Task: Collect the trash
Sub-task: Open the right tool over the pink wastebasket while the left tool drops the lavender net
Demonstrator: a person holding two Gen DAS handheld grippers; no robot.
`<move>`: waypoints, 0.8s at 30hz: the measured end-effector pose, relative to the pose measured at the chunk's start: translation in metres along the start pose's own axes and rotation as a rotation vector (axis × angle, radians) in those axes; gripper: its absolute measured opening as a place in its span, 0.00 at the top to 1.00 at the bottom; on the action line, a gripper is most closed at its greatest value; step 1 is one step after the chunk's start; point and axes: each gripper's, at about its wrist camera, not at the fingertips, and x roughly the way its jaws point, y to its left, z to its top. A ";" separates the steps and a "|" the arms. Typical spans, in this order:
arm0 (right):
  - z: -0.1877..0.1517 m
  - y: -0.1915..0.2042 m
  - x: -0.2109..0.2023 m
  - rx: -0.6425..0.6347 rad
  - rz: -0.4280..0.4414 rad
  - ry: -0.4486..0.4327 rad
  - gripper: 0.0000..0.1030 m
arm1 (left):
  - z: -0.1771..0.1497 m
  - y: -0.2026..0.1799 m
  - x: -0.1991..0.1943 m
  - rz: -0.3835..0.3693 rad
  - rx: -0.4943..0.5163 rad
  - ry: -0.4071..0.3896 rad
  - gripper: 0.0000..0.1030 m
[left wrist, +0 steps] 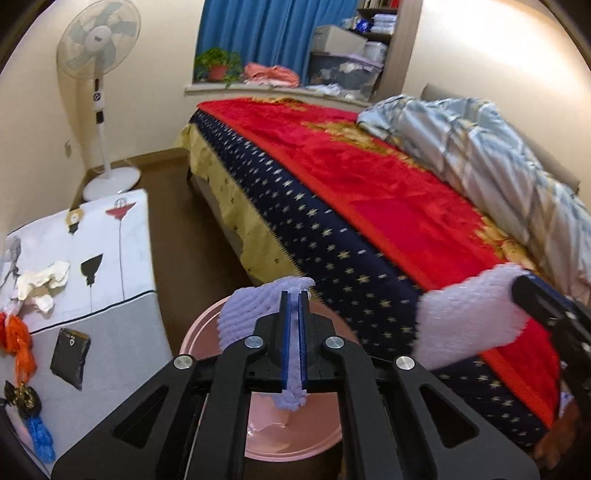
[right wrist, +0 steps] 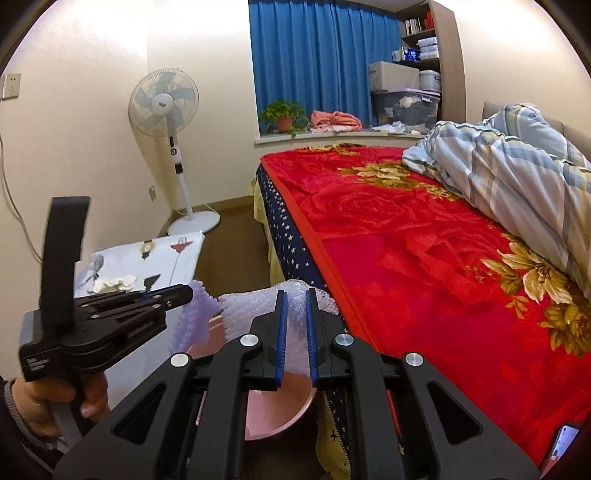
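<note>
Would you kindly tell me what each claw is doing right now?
Left claw: closed on a lilac foam wrap strip.
Right claw: closed on a clear bubble wrap sheet.

- This is a bedroom in a home.
- A bed (right wrist: 424, 258) with a red flower blanket (right wrist: 406, 236) fills most of the room, and a striped duvet (right wrist: 517, 184) lies crumpled on it.
- A standing fan (right wrist: 164, 101) is by the wall.
- Blue curtains (right wrist: 321, 59) hang at the window, with a pot plant (right wrist: 283, 116) and folded clothes (right wrist: 334, 120) on the sill.
- Shelves (right wrist: 421, 33) hold books and storage boxes (right wrist: 406, 103).
</note>
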 end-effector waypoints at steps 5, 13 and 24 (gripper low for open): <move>-0.001 -0.001 0.008 0.000 -0.006 0.022 0.90 | -0.001 0.019 0.001 0.144 -0.070 0.000 0.14; -0.003 0.010 0.022 -0.014 -0.030 0.049 0.87 | -0.006 0.042 -0.052 0.190 -0.097 -0.011 0.14; -0.007 0.076 0.093 -0.070 0.014 0.158 0.87 | -0.055 0.113 -0.163 0.349 -0.106 -0.106 0.09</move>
